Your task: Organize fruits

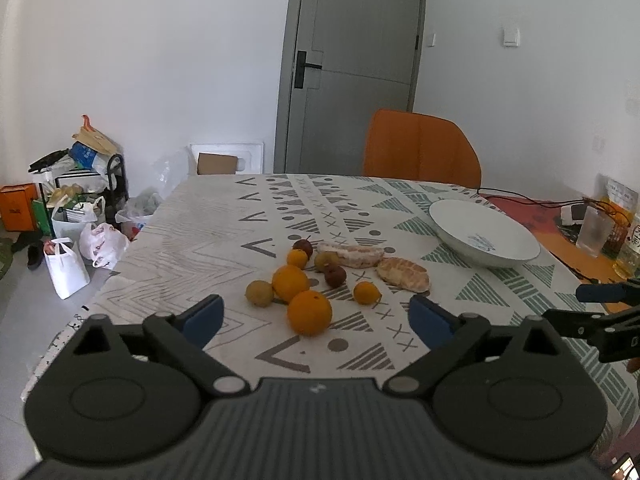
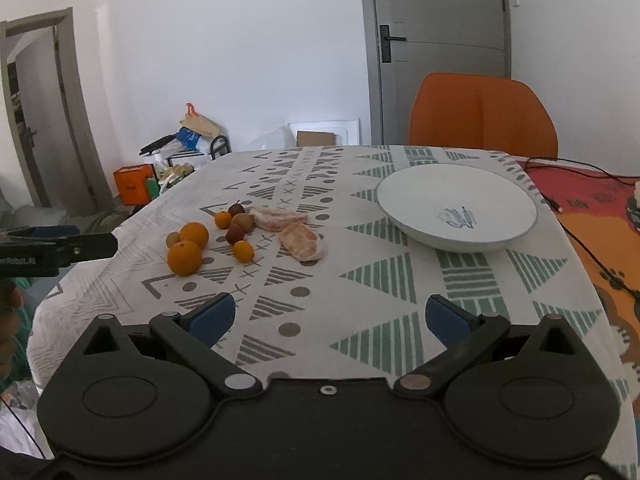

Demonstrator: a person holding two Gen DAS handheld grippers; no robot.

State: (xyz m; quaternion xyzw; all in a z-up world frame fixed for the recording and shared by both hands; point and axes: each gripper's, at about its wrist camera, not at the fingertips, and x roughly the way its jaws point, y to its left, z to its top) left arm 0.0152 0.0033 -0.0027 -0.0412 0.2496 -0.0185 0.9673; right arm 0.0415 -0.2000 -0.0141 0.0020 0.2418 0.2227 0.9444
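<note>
Both hand-held grippers, left (image 1: 316,320) and right (image 2: 330,316), hover released over the patterned table (image 2: 380,280). Oranges (image 1: 310,312) and small fruits cluster beside peeled segments (image 1: 404,274). White bowl (image 2: 456,206) carries an unreadable blue mark.

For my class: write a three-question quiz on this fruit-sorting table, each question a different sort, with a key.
1. True or false: the white bowl already holds fruit.
2. Which fruit lies nearest the left gripper? A) the big orange B) a dark red fruit C) the peeled segment
3. Fill in: both grippers are ____ and hold nothing; the right gripper is over the tablecloth.

Key: 1 false; 2 A; 3 open.
</note>
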